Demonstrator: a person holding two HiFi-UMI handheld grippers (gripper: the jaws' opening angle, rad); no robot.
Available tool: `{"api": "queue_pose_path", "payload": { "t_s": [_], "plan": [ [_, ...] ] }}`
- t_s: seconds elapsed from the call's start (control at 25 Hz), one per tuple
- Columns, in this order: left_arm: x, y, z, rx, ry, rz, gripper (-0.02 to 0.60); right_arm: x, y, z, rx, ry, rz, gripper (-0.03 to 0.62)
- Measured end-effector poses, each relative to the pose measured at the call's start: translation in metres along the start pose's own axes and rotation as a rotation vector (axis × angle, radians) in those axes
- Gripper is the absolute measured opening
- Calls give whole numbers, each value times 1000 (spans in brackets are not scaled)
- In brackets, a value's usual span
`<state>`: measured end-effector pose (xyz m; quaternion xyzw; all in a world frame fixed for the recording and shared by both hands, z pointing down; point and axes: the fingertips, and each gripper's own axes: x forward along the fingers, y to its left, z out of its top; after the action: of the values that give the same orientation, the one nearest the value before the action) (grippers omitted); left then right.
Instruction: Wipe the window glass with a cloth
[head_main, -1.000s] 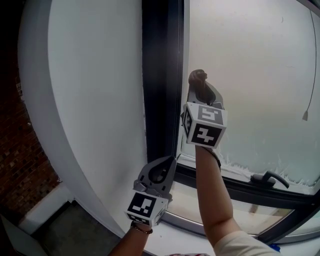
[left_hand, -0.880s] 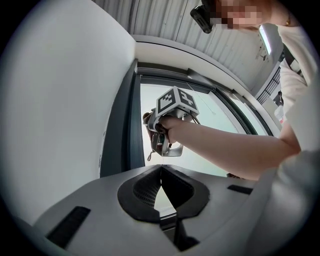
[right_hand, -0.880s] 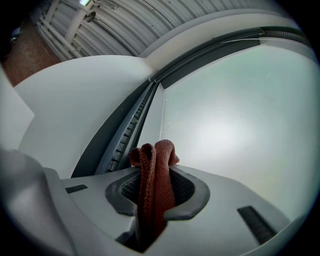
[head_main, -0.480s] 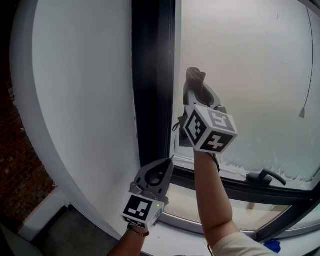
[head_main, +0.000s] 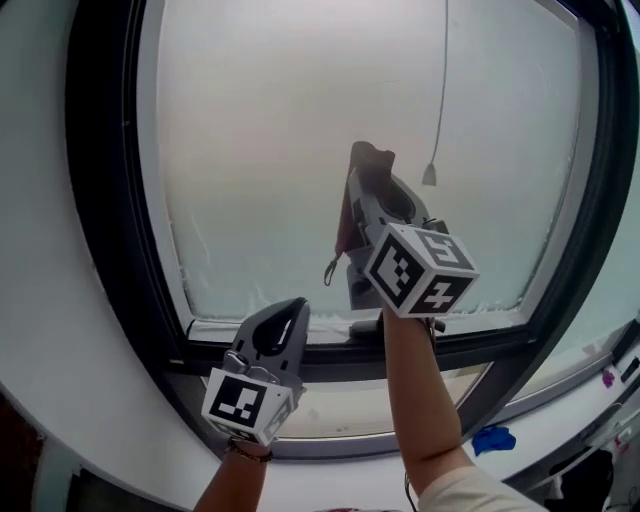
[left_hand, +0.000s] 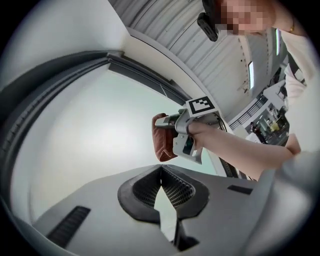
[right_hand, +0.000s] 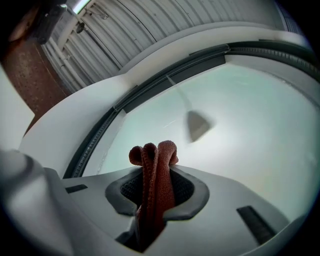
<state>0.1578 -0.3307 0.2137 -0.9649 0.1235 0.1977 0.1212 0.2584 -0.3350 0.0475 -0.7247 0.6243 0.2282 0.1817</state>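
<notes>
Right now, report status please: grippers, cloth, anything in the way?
Right gripper shut on cloth, up at window glass. Left gripper shut, empty. Pull cord hangs beside cloth.

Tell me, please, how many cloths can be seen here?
1. A red-brown cloth is clamped in the right gripper, held up at the window glass. A small blue thing at the head view's lower right might be another cloth; I cannot tell.

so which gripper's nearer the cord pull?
Right. The right gripper, shut on the cloth, sits just left of the cord pull in the head view. The left gripper is lower and further left, by the bottom frame.
</notes>
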Motion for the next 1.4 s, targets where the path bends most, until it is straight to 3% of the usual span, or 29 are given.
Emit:
{"api": "queue_pose_path", "payload": {
  "t_s": [0.12, 0.36, 0.6, 0.84, 1.0, 1.4],
  "plan": [
    [48, -55, -10, -36, -17, -115, 20, -35, -69, 21, -100, 21, -91, 92],
    [114, -142, -14, -86, -49, -247, 20, -99, -197, 81, -273, 15, -305, 92],
    [156, -192, -7, -86, -83, -289, 20, -131, -299, 128, -412, 28, -504, 92],
    [185, -220, -2, -84, -95, -304, 20, -135, -336, 144, -391, 23, -519, 92],
    [201, -231, -1, -70, -112, -323, 20, -129, -348, 160, -435, 11, -550, 92],
    [199, -225, 3, -59, -111, -314, 20, -119, -360, 176, -494, 18, -668, 92]
  ]
}}
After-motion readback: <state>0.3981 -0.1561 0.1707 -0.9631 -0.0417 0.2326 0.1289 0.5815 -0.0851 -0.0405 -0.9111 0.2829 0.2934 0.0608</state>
